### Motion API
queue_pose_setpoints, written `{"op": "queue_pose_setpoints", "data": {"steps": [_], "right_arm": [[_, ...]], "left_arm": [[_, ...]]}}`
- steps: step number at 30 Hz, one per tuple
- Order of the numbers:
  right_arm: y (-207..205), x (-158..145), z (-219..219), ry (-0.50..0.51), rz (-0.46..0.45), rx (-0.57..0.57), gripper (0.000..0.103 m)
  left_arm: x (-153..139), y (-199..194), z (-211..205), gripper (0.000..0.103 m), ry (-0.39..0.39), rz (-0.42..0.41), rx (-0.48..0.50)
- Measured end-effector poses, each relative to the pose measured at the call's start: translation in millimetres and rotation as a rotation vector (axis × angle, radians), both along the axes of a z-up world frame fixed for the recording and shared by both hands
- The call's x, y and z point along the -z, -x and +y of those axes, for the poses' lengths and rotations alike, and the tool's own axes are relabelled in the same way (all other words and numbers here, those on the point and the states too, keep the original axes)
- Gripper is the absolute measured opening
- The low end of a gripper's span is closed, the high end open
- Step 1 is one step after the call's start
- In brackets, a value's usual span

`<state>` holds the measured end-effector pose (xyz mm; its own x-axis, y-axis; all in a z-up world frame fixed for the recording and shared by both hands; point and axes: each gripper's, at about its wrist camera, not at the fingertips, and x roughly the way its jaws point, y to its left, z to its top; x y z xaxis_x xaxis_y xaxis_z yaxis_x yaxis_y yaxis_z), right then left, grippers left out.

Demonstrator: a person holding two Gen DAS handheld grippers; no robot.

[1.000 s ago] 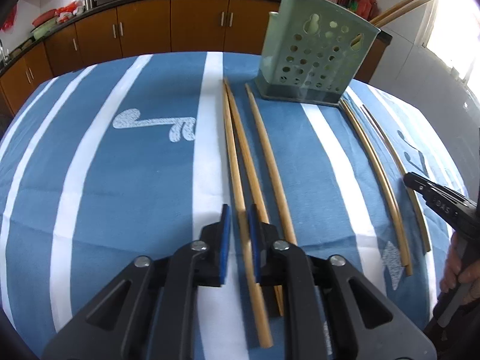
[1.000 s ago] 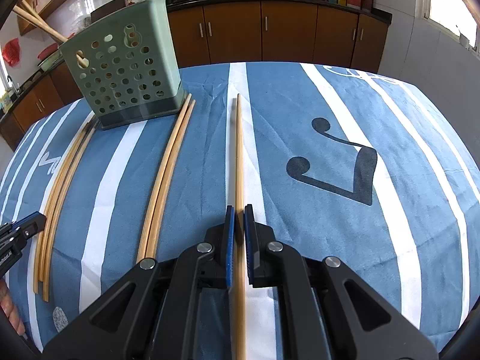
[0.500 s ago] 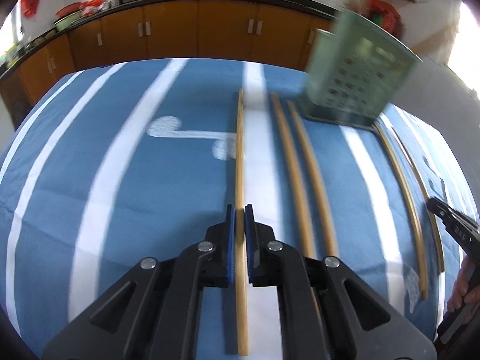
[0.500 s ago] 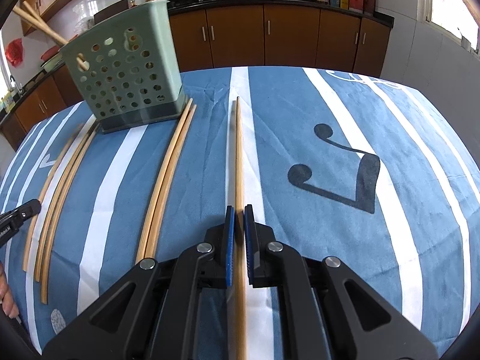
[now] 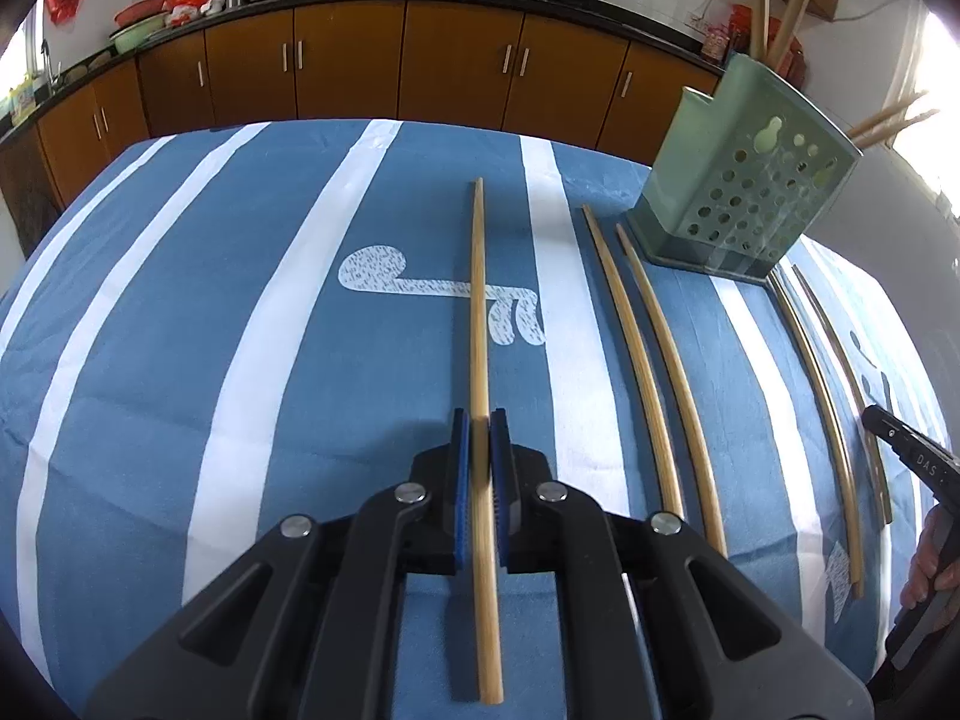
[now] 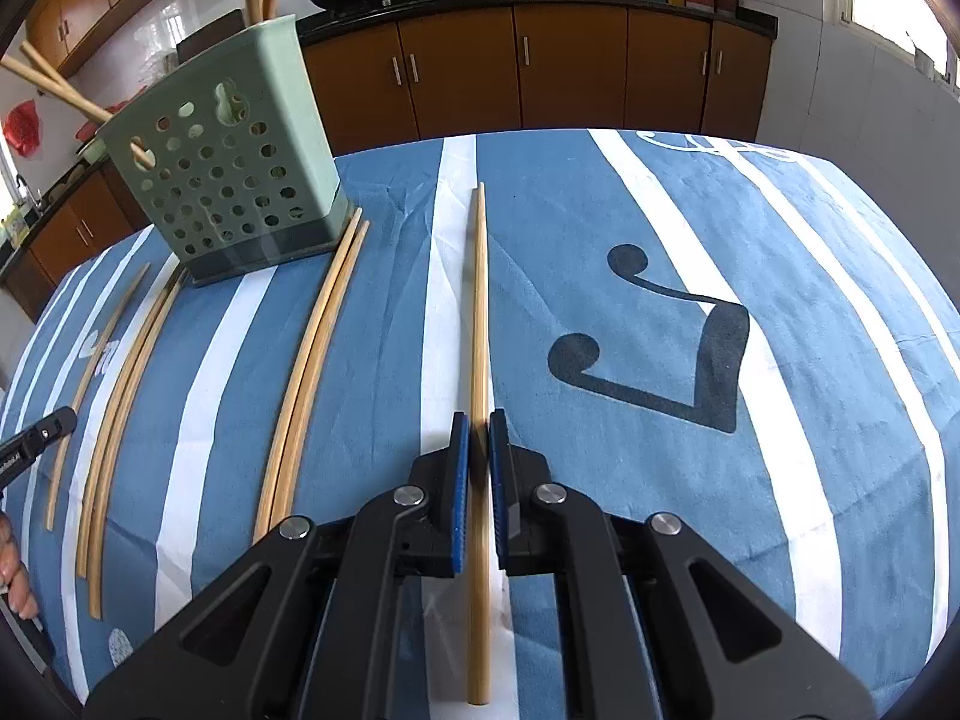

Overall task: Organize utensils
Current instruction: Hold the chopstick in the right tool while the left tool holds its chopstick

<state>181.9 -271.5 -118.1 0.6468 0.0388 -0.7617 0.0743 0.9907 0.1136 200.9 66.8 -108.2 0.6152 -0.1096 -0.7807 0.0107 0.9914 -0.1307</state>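
My left gripper (image 5: 479, 420) is shut on a long bamboo chopstick (image 5: 478, 312) and holds it above the striped cloth. My right gripper (image 6: 478, 423) is shut on another chopstick (image 6: 479, 300), pointing forward over the cloth. A green perforated utensil holder (image 5: 744, 192) stands at the back with a few chopsticks inside; it also shows in the right wrist view (image 6: 228, 162). Loose chopsticks lie on the cloth: a pair (image 5: 654, 360) left of the holder and a pair (image 5: 828, 396) to its right. The right wrist view shows a pair (image 6: 315, 354) and more (image 6: 120, 384).
The table wears a blue cloth with white stripes (image 5: 210, 360). Brown kitchen cabinets (image 5: 360, 60) run behind the table. The other gripper's tip shows at the right edge of the left wrist view (image 5: 906, 456) and at the left edge of the right wrist view (image 6: 36, 438).
My left gripper closed on a chopstick, lifted it and swung left, away from the other two. My right gripper rose a little with its chopstick.
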Motion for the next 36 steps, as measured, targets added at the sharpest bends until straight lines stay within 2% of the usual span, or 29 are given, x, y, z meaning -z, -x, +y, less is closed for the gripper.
{"op": "queue_pose_setpoints", "data": {"steps": [4,9,17,36], "right_arm": [[3.4,0.5,4.4,0.039,-0.019,-0.007,0.008],[2.6,0.3,0.9,0.022,-0.02,-0.008,0.008],[3.4,0.2,2.2,0.03,-0.02,-0.007,0.008],[3.6,-0.2,1.9,0.029,-0.02,-0.007,0.009]], "left_arm": [[1.8,3.4,-3.5,0.009,-0.028,-0.022,0.004],[3.6,2.7,1.0,0.009,0.01,-0.022,-0.004],[3.3,2.3,1.9,0.009,0.023,-0.021,-0.005],[2.9,2.4,1.1,0.01,0.013,-0.02,-0.004]]}}
